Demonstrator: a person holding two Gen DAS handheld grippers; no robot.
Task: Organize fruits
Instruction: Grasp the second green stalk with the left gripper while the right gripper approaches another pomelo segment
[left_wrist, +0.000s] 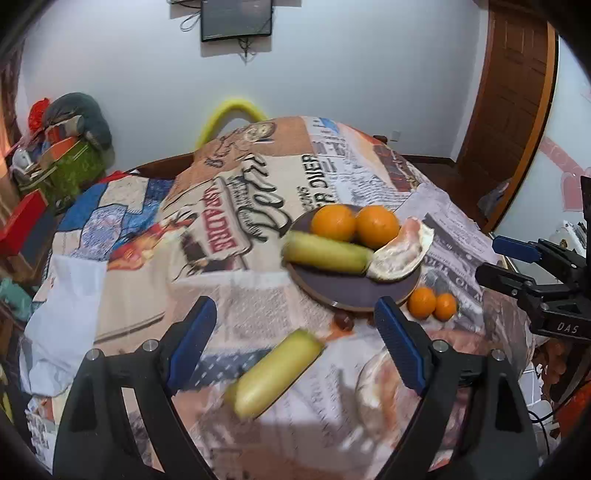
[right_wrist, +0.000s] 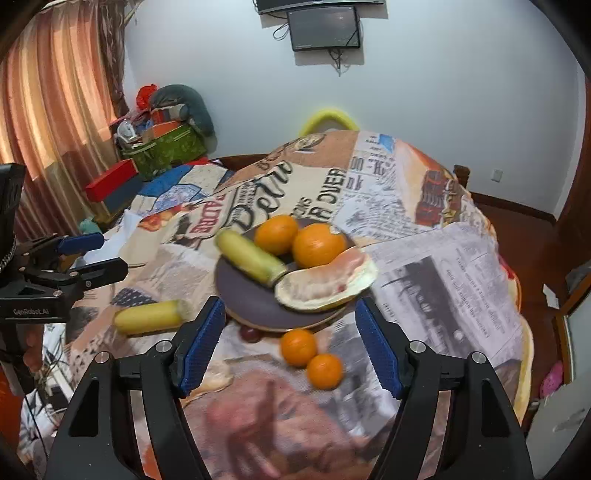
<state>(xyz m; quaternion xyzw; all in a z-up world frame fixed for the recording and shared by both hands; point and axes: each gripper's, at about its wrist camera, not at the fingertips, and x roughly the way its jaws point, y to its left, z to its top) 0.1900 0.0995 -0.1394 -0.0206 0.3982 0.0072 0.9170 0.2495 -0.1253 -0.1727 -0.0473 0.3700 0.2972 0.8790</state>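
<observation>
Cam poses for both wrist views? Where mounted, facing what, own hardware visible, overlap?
Left wrist: on the left gripper, looking down over the table at the plate; own fingers frame a loose corn cob; right gripper at right edge.
Right wrist: on the right gripper, same heading; left gripper at left edge.
Shared: plate, corn, two small oranges.
</observation>
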